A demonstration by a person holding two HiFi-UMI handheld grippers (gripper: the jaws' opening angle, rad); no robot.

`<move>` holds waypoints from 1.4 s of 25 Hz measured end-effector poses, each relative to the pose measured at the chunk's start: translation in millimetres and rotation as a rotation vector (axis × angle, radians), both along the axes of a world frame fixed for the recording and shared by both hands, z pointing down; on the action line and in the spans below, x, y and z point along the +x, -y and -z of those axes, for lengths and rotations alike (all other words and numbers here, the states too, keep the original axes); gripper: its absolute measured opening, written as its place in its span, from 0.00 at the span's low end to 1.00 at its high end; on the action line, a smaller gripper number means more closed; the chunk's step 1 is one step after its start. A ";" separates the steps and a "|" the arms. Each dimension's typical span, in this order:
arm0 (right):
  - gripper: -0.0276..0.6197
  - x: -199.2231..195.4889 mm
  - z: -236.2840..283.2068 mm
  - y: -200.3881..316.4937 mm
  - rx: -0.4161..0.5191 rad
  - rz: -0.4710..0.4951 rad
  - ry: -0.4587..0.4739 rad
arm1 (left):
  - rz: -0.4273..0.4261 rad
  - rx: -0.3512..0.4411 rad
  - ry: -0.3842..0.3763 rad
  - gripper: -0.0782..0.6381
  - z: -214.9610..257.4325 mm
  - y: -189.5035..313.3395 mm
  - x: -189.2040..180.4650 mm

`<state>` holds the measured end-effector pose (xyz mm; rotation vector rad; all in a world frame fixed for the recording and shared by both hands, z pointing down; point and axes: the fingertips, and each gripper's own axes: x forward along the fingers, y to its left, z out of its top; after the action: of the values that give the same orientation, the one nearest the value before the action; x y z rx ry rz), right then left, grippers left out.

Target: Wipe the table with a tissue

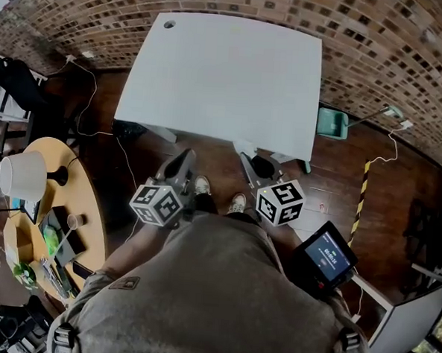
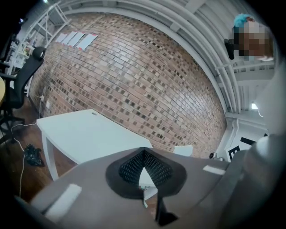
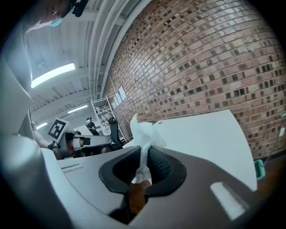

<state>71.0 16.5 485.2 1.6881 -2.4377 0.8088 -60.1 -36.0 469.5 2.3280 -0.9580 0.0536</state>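
The white table [image 1: 227, 75] stands ahead of me against the brick wall, its top bare. Both grippers hang over the wooden floor just short of its near edge. My right gripper [image 3: 145, 154] is shut on a white tissue [image 3: 145, 132], which sticks up crumpled from between the pads; in the head view this gripper [image 1: 253, 166] sits below the table's front edge. My left gripper [image 2: 144, 152] is shut with nothing between its pads, and the table [image 2: 85, 134] lies beyond it to the left. In the head view the left gripper [image 1: 178, 166] is near the table's front left.
A round wooden table [image 1: 91, 216] with a white lamp [image 1: 23, 175] and clutter stands at my left. A green bin [image 1: 332, 123] sits by the table's right side. Cables run over the floor. A screen device [image 1: 326, 257] is at my right hip.
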 end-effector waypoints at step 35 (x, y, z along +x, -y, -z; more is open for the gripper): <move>0.12 -14.9 23.5 -16.4 0.030 -0.101 0.001 | -0.109 0.005 -0.064 0.11 12.6 -1.4 10.3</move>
<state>56.1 32.9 461.7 1.8356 -2.3941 0.7879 -49.8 -34.6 457.0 2.3702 -0.8004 0.0213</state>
